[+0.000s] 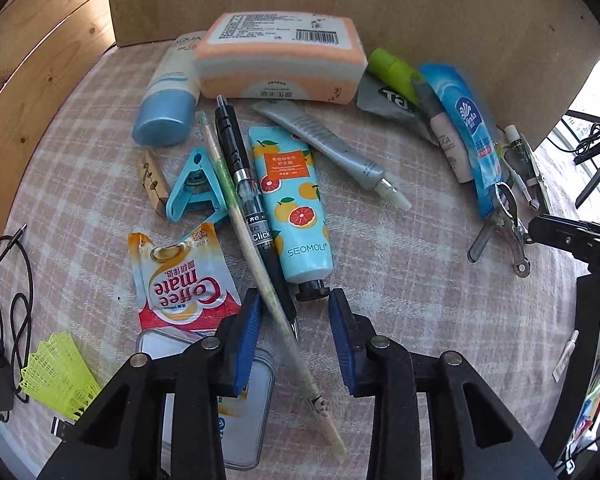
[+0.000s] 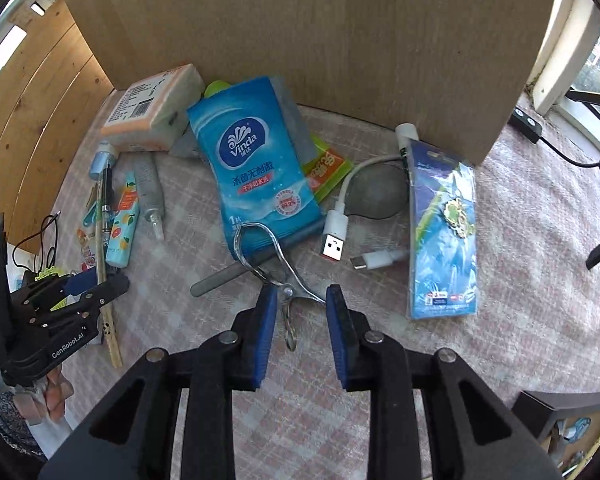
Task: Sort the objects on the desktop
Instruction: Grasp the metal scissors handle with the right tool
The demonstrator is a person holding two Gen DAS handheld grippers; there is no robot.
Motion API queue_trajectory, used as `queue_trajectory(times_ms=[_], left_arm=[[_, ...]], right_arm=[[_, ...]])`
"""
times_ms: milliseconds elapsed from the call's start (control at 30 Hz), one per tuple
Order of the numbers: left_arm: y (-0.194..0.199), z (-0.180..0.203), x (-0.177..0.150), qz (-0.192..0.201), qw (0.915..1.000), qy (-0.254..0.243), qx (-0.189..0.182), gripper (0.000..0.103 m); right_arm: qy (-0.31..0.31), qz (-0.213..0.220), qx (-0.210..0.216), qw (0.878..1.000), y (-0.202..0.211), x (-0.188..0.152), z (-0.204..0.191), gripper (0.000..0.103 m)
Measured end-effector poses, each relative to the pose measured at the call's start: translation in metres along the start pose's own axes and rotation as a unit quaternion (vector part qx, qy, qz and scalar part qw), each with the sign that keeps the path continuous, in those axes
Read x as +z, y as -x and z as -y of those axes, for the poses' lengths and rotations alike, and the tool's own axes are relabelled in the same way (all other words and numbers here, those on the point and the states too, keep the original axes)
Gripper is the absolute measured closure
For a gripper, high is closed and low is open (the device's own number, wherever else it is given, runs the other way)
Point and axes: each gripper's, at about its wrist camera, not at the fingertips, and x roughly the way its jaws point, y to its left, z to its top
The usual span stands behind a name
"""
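Note:
My left gripper (image 1: 295,300) is open. A black Click pen (image 1: 252,216) and a long wooden stick (image 1: 260,264) lie between its blue pads, with the black cap of the fruit-print SEOMOU tube (image 1: 290,204) just ahead. My right gripper (image 2: 302,298) is open over the handles of a metal eyelash curler (image 2: 268,256), which lies against a blue Vinda wipes pack (image 2: 256,160). The left gripper also shows at the left of the right wrist view (image 2: 88,288).
A peach tissue pack (image 1: 278,58), blue-capped tube (image 1: 168,96), blue clip (image 1: 196,184), Coffee mate sachet (image 1: 180,276), grey tube (image 1: 328,144) and clear box (image 1: 240,420) lie around. A white USB cable (image 2: 340,228) and a blue carded keychain (image 2: 444,232) lie right. Cardboard wall (image 2: 300,20) stands behind.

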Motion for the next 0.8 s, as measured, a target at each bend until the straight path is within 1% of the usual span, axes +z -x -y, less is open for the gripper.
queue_trajectory(times_ms=[167, 300, 400, 433, 467, 500, 533, 567, 700, 767, 800], left_arm=[[-0.002, -0.002, -0.005, 0.002, 1.0000, 0.006, -0.006, 0.074], [-0.004, -0.001, -0.008, 0.006, 1.0000, 0.005, -0.006, 0.074], [-0.006, -0.001, -0.007, 0.008, 0.9999, 0.008, -0.008, 0.074], [-0.007, -0.001, -0.008, 0.008, 0.9999, 0.009, -0.010, 0.074], [-0.007, -0.002, -0.008, 0.009, 0.9999, 0.009, -0.011, 0.074], [-0.007, -0.002, -0.009, 0.009, 0.9999, 0.008, -0.012, 0.074], [-0.008, -0.002, -0.009, 0.008, 0.9999, 0.008, -0.012, 0.075], [-0.008, -0.002, -0.010, 0.008, 0.9998, 0.009, -0.013, 0.075], [-0.010, -0.001, -0.013, 0.010, 0.9998, 0.010, -0.013, 0.075], [-0.010, -0.003, -0.012, 0.010, 0.9998, 0.009, -0.012, 0.075], [-0.010, -0.003, -0.013, 0.010, 0.9999, 0.008, -0.011, 0.075]], right_arm=[[0.013, -0.001, -0.010, 1.000, -0.011, 0.005, -0.006, 0.077], [0.025, -0.002, -0.006, 1.000, -0.015, 0.010, -0.010, 0.076], [0.020, -0.010, 0.011, 1.000, -0.016, 0.012, -0.011, 0.076], [0.021, -0.006, 0.022, 1.000, -0.013, 0.012, -0.012, 0.076], [0.027, -0.002, 0.023, 0.999, -0.010, 0.011, -0.014, 0.074], [0.037, 0.001, 0.015, 0.999, -0.010, 0.011, -0.017, 0.072], [0.048, 0.001, 0.003, 0.999, -0.010, 0.011, -0.021, 0.067], [0.058, -0.001, -0.005, 0.998, -0.012, 0.011, -0.024, 0.067], [0.071, -0.016, -0.013, 0.997, -0.025, 0.011, -0.030, 0.067], [0.058, -0.024, -0.020, 0.998, -0.033, 0.011, -0.026, 0.068], [0.047, -0.016, -0.012, 0.999, -0.032, 0.010, -0.024, 0.071]])
